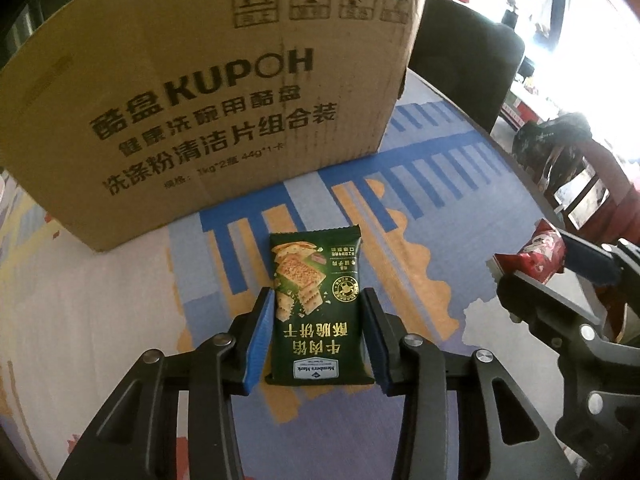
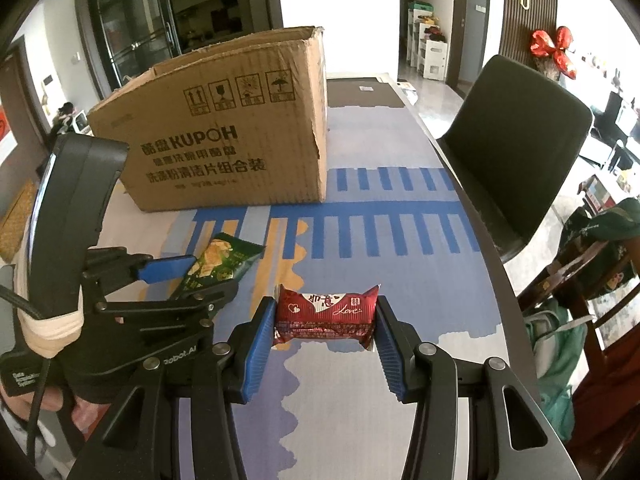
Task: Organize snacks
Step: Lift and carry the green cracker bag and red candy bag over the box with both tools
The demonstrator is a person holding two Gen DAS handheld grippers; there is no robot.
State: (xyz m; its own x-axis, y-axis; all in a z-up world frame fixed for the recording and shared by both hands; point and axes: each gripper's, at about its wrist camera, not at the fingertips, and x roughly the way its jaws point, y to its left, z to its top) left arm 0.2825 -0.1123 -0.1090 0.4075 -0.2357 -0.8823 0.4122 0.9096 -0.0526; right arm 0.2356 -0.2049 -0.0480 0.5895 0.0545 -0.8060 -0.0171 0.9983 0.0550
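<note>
A green cracker packet (image 1: 316,308) lies lengthwise between the blue pads of my left gripper (image 1: 317,296), and both pads press on its long edges. It sits just above the patterned tablecloth (image 1: 400,200), in front of a large open cardboard box (image 1: 200,100). In the right wrist view, my right gripper (image 2: 324,304) is shut on a red snack packet (image 2: 326,312), one pad at each crimped end. There the left gripper (image 2: 200,280) shows at the left with the green packet (image 2: 224,256) tilted in it. The right gripper (image 1: 536,256) with the red packet (image 1: 536,252) shows at the right edge of the left wrist view.
The cardboard box (image 2: 224,140) stands open-topped at the back left of the table. A dark chair (image 2: 520,140) is pushed to the table's right edge (image 2: 472,216). A hand (image 2: 52,396) holds the left gripper's handle. Bags hang on a wooden chair (image 2: 600,264) at far right.
</note>
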